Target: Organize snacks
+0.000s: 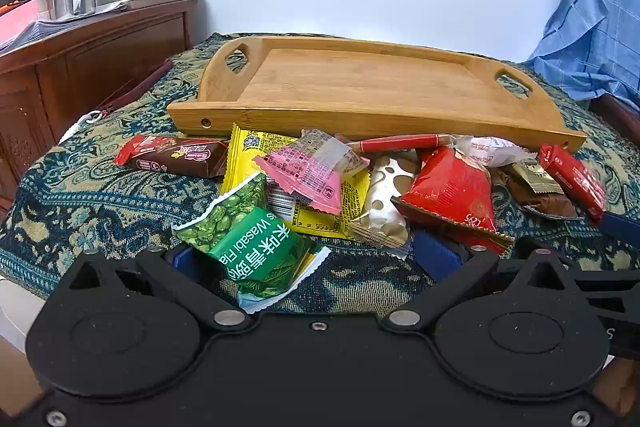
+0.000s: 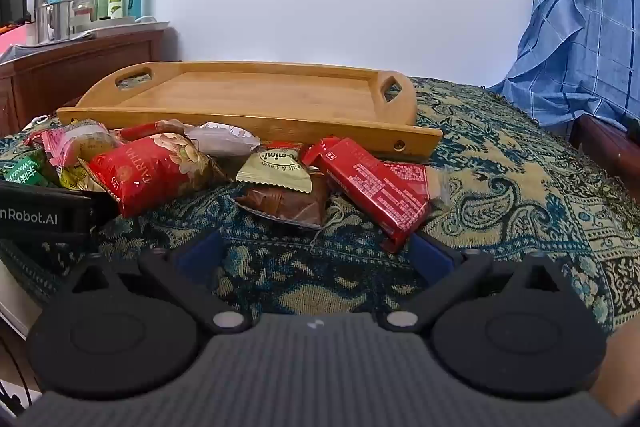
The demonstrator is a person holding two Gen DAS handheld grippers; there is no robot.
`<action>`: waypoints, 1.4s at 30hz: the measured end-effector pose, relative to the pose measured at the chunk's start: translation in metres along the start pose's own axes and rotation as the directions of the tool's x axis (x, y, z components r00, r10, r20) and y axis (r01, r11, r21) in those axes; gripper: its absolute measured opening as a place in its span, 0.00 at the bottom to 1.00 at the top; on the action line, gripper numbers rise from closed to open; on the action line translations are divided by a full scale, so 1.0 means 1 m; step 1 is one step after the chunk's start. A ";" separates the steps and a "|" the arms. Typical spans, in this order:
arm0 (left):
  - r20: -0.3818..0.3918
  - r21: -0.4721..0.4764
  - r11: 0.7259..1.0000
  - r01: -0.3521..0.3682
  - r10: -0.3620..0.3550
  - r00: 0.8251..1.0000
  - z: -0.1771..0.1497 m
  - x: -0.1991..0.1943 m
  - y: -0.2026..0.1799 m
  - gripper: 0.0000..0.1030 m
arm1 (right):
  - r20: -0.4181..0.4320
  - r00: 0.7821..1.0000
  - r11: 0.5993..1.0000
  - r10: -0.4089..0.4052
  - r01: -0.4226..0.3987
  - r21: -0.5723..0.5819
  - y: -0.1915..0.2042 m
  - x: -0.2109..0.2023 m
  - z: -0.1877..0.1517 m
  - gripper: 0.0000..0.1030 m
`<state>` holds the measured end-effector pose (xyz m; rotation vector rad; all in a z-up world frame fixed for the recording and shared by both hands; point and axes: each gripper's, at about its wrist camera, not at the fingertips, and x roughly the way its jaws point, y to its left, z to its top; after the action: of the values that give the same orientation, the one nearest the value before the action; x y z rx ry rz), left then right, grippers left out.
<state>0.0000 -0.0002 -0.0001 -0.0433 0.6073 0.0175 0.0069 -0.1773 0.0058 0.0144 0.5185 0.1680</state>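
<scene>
An empty bamboo tray [image 1: 372, 121] [image 2: 248, 127] lies on the patterned cloth, with a heap of snack packets along its near side. My left gripper [image 1: 312, 259] is open and low over the cloth. A green wasabi pea packet [image 1: 244, 239] lies between its blue fingers [image 1: 436, 255], which stand wide and do not press on it. A yellow packet [image 1: 244, 155], a pink one [image 1: 312, 171] and a red pouch [image 1: 452, 191] lie just beyond. My right gripper [image 2: 316, 251] is open with only cloth between its fingers. A long red packet [image 2: 376, 187] ends by the right fingertip, and a brown packet [image 2: 284, 205] lies ahead.
A wooden cabinet [image 1: 92, 63] with bottles and a metal pot stands at the back left. Blue checked fabric [image 2: 580, 39] hangs at the right. The left gripper's black body [image 2: 40, 215] shows at the left edge of the right wrist view. A white wall rises behind the tray.
</scene>
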 end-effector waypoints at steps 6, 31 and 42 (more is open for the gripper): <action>-0.004 0.000 1.000 -0.002 0.002 1.000 0.000 0.000 -0.001 1.00 | -0.013 1.000 1.000 0.012 -0.012 0.018 -0.002 0.003 0.001 1.00; -0.009 -0.003 1.000 -0.005 0.005 1.000 0.002 0.001 -0.002 1.00 | 0.000 1.000 1.000 0.009 -0.009 0.009 0.000 0.001 0.000 1.00; -0.008 -0.004 1.000 -0.005 0.005 1.000 0.002 0.001 -0.002 1.00 | 0.002 1.000 1.000 0.008 -0.008 0.009 0.000 0.000 0.000 1.00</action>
<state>0.0019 -0.0025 0.0013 -0.0455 0.6157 0.0229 0.0070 -0.1776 0.0053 0.0254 0.5175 0.1734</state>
